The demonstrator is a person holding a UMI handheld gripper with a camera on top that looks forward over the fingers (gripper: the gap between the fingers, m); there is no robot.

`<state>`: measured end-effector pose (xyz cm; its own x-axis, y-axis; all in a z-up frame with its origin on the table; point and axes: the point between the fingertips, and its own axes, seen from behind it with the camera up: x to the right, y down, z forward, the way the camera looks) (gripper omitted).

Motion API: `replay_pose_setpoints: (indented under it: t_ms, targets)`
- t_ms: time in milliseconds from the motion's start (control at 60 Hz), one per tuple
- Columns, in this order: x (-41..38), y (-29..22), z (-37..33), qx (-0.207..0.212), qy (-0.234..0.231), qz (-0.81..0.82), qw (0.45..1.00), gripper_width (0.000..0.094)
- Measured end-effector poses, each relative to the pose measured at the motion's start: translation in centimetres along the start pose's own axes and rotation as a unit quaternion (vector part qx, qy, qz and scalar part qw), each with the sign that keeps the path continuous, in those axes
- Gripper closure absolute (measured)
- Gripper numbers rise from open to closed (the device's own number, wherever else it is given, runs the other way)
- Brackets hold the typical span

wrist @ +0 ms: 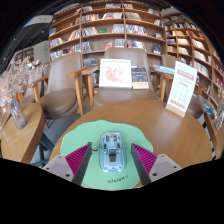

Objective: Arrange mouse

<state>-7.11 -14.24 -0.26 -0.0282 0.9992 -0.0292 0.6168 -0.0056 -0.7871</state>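
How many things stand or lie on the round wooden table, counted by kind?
Mouse: 1, between the open gripper fingers
Green mat: 1
White upright sign: 1
Total: 3

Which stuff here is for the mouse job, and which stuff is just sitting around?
For the job:
- mouse, between the fingers of the open gripper
- green mat under the mouse

Just sitting around:
- round wooden table
- standing sign on the table's far side
- picture board beyond the table
- chair
- bookshelves
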Motion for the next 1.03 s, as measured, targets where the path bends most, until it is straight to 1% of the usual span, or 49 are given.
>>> replay_pose_setpoints:
  t_ms: [17,50,67,117,183,317,450,600,717,767,917,1033]
  targets:
    - [0.1,-0.1,-0.3,0.001,0.0,0.0,1.0,0.0066]
    - [0.2,-0.3,-1.1,0.006,0.0,0.001,1.0,0.0104]
    - [0.4,-0.4,-1.5,0.009,0.002,0.002,1.0,0.0108]
    - [0.7,-0.8,-3.3,0.019,0.008,0.001,1.0,0.0085]
    - [1.4,-1.2,-6.5,0.031,0.014,-0.002,0.999,0.0084]
    - [2.7,-1.6,-14.8,0.052,0.007,-0.002,0.999,0.0085]
    - [5.1,0.1,-23.7,0.076,0.011,0.014,0.997,0.0083]
    - [8.3,4.0,-30.6,0.077,0.035,0.016,0.996,0.0081]
    - [9.7,7.5,-33.5,0.064,0.037,0.023,0.997,0.0086]
    - [9.6,8.2,-34.4,0.062,0.036,0.021,0.997,0.0087]
    - [10.5,8.8,-36.1,0.073,0.044,0.008,0.996,0.0085]
    - [10.9,8.4,-36.8,0.086,0.053,0.005,0.995,0.0084]
